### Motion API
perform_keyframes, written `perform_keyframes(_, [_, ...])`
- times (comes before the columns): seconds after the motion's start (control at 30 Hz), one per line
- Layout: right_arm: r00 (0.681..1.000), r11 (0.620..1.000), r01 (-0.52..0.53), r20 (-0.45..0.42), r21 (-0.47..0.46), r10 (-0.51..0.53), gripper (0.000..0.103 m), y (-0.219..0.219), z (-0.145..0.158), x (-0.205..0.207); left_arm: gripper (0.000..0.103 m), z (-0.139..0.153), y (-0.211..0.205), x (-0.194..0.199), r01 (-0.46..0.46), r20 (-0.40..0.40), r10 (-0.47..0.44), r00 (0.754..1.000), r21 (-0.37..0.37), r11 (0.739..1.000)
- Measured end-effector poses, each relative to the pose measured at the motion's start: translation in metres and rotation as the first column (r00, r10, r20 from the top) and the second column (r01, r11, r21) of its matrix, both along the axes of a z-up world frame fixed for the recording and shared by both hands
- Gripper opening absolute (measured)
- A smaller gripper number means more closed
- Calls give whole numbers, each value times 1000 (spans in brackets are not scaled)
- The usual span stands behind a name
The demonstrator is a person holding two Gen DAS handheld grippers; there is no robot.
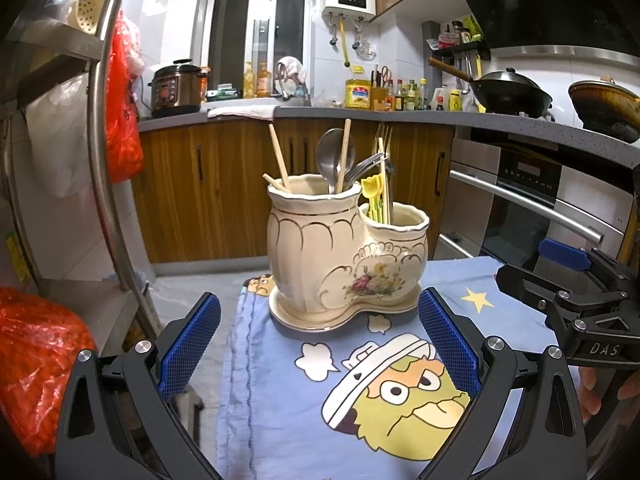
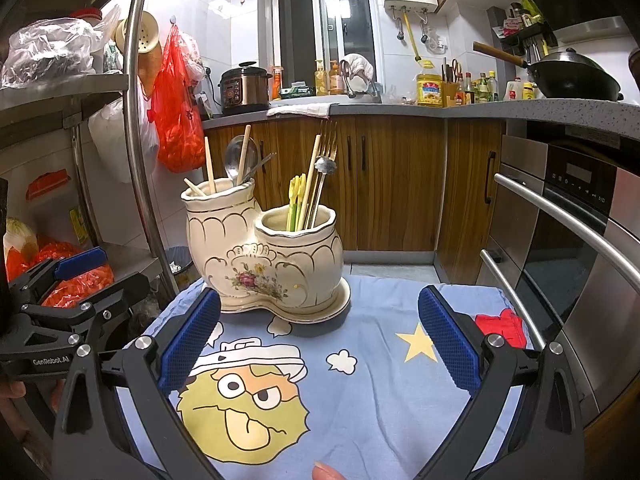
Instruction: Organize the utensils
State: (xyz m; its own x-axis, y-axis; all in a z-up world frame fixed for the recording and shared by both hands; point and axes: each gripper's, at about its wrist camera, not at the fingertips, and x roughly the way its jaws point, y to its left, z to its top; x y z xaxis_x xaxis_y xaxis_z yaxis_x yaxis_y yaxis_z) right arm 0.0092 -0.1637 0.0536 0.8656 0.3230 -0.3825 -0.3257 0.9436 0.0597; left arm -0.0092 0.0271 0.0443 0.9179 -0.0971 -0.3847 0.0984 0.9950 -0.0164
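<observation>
Ceramic holder (image 1: 344, 248) is being kept mid-cloth for easy reach | left gripper (image 1: 320, 344) and right gripper (image 2: 320, 344) are being held wide apart, empty, just short of it | chopsticks (image 2: 244, 156) being eyed, probably

We see a kitchen with white tile walls (image 2: 236, 20) and a dark window (image 2: 320, 20). Brown wooden cupboards (image 2: 396, 184) sit under a gray counter (image 2: 400, 110). A shiny oven (image 2: 568, 216) stands on our right.
</observation>
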Motion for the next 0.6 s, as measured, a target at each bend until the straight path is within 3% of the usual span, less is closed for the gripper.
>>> perform_keyframes(0.6, [1000,1000,2,-9,-4,-2,98,1,-2,1,98,-2,-3,3,0,-20,0,1000,6,1000])
